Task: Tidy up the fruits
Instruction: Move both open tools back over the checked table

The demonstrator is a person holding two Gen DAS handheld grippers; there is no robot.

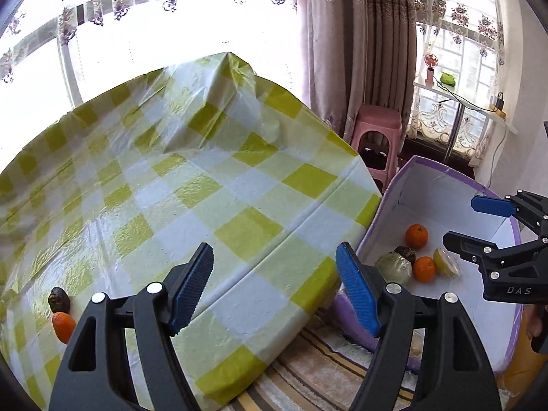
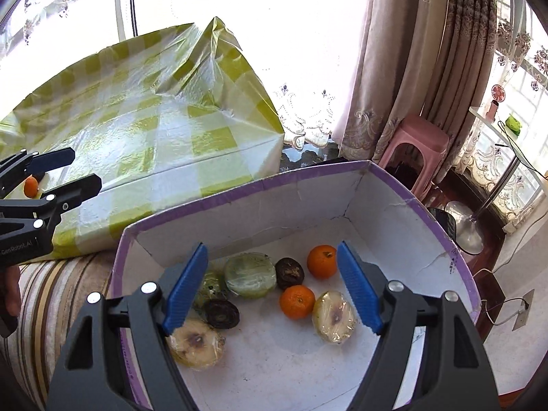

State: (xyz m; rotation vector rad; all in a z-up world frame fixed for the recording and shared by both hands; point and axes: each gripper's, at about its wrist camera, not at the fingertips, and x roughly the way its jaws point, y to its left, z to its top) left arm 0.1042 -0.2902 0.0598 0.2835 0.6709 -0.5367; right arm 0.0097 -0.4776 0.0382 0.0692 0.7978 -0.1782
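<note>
Left claw (image 1: 274, 287) points down at a slant over the counter's near edge, jaws spread wide with nothing between them. Right claw (image 2: 272, 286) tilts downward too, jaws likewise apart and empty.

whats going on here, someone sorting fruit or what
A person with a gripper in each hand is moving fruit from the checked table into a purple-rimmed box. Both the left gripper and right gripper are open and empty. An orange and a dark fruit remain on the table.
</note>
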